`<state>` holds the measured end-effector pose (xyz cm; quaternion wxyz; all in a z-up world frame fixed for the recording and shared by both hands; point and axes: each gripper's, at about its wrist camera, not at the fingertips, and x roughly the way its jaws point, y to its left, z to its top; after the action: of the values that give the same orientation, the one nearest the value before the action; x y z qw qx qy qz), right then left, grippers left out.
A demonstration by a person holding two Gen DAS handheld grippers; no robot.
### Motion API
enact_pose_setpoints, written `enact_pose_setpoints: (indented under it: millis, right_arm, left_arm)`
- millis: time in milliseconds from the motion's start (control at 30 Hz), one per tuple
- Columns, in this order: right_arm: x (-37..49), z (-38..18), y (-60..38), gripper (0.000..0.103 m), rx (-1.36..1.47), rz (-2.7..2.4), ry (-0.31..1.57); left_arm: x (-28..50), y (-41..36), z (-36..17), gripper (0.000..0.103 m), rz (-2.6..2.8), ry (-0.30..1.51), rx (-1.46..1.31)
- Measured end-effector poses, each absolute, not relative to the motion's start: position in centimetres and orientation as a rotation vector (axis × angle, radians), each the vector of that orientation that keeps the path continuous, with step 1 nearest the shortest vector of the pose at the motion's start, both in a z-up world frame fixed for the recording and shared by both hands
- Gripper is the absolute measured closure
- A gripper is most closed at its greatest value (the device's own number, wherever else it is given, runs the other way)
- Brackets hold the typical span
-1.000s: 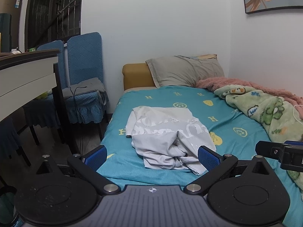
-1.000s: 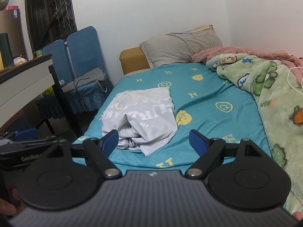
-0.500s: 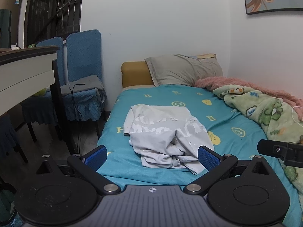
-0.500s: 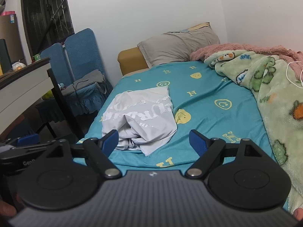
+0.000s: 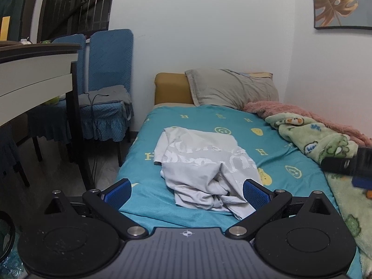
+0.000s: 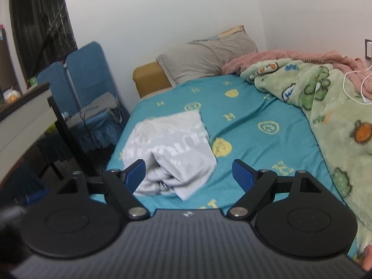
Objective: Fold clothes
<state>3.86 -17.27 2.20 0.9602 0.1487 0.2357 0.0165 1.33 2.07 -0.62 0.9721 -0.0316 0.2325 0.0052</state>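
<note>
One crumpled pale grey T-shirt with a white printed band lies in the middle of the left wrist frame, on the teal bedsheet with yellow smiley faces; in the right wrist view it sits left of centre. Its far part lies fairly flat, while the near part is bunched into rolls and tucks, so folding has not yet begun in any visible way. The left gripper hangs low in its frame with its blue-padded fingers spread wide and nothing between them; the right gripper is likewise spread and empty, its left pad overlapping the shirt's near edge in the picture, though I cannot tell whether it touches. The step in hand looks like the approach for a first grasp. To do it well, each gripper should probably pinch a single layer at an outer corner of the bunched hem, not the thick wad, then draw the cloth flat toward the near bed edge before any fold. The green fleece blanket with cartoon animals at the right and the grey pillow at upper centre lie well apart from the shirt
</note>
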Motion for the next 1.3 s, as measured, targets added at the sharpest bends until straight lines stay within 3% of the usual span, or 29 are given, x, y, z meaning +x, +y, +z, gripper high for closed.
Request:
enact_pose_setpoints:
  millis: [300, 533, 1133, 1300]
  right_arm:
    - [4.6, 9.4, -13.3, 0.02, 0.456, 0.132, 0.303]
    - [3.5, 9.1, -18.5, 0.02, 0.302, 0.085, 0.166]
    - [5.5, 1.6, -29.4, 0.019, 0.465, 0.051, 0.403]
    - [7.1, -0.5, -30.2, 0.019, 0.519, 0.038, 0.489]
  left_arm:
    - [1.5, 3.8, -0.9, 0.0, 0.048, 0.477, -0.081]
    - [1.6, 2.3, -1.7, 0.0, -0.002, 0.492, -0.021]
    - [12.1, -3.0, -5.3, 0.017, -0.05, 0.806, -0.003]
    - [15.9, -3.3, -9.5, 0.031, -0.095, 0.828, -0.006]
